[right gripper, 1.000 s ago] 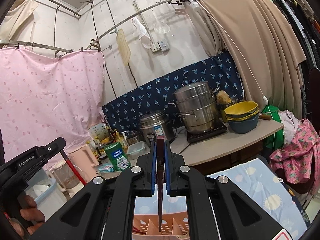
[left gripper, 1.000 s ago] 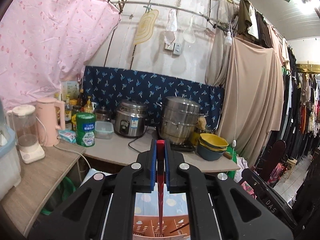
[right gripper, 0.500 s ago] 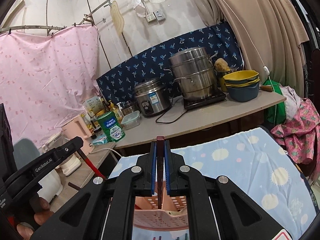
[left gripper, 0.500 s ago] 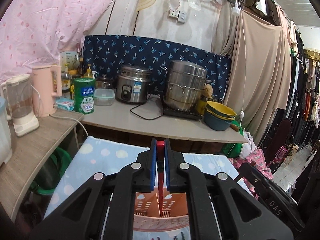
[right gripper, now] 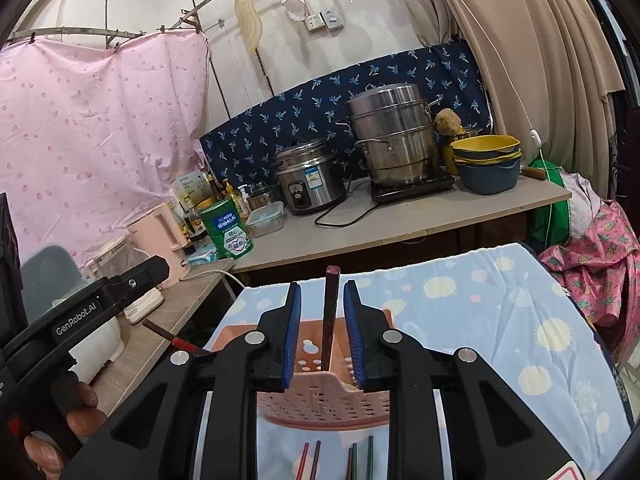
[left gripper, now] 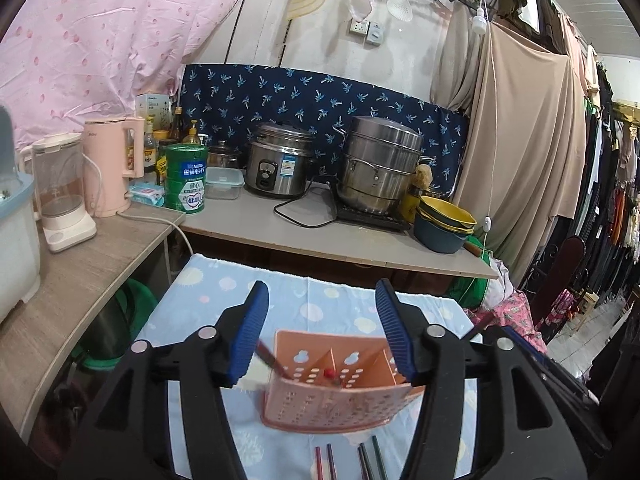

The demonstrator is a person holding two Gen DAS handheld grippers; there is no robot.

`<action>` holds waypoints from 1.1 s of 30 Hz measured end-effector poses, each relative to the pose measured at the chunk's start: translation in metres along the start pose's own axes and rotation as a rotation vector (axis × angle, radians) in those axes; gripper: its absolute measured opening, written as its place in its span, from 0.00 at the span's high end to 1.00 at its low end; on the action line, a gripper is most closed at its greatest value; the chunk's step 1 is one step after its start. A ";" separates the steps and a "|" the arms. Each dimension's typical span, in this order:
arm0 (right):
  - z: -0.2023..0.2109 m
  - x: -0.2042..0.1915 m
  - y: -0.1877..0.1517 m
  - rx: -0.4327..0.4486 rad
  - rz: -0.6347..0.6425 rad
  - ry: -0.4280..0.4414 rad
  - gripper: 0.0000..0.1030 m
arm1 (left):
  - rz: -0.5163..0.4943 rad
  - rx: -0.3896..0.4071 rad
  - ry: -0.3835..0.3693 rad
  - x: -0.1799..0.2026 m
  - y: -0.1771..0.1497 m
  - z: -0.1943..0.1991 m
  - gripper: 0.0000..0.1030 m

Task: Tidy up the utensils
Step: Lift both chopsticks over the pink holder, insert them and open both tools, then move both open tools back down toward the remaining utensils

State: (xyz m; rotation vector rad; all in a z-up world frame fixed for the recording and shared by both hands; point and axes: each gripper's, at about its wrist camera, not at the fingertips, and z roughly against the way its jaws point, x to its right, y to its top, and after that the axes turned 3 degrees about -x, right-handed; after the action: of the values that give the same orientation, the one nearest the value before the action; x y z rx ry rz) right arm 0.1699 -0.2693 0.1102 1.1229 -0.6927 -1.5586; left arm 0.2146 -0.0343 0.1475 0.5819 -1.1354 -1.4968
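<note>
Both grippers have sunk toward the pink holder (left gripper: 336, 392); left gripper (left gripper: 322, 338) fingers opening, red chopstick (left gripper: 269, 359) fallen to nine o'clock; right gripper (right gripper: 322, 336) fingers opening around the upright dark chopstick (right gripper: 330, 316). Dropping step; next, fetch chopsticks (right gripper: 340, 460) at six o'clock.

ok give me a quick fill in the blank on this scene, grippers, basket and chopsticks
1. The dark chopstick between the right gripper's opening pads stands in the pink ____.
2. The left gripper opens, and a red-tipped chopstick leans over the basket's ____ edge in its view.
3. More chopsticks lie flat on the ____ in front of the basket.

Missing words: basket; left; cloth
</note>
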 end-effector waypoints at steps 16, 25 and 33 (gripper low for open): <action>0.085 0.014 -0.116 -0.166 -0.039 -0.042 0.70 | -0.068 -0.187 0.073 -0.017 -0.114 0.061 0.37; 0.110 0.021 -0.187 -0.300 -0.039 -0.094 0.70 | -0.074 -0.332 0.098 -0.023 -0.193 0.080 0.37; 0.115 0.021 -0.225 -0.356 -0.018 -0.135 0.70 | -0.070 -0.431 0.081 -0.021 -0.242 0.085 0.37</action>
State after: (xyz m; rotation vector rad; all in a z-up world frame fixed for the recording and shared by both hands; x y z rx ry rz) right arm -0.0269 -0.2381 -0.0459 0.7676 -0.4686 -1.7045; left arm 0.0362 -0.0044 -0.0350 0.3813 -0.7038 -1.6987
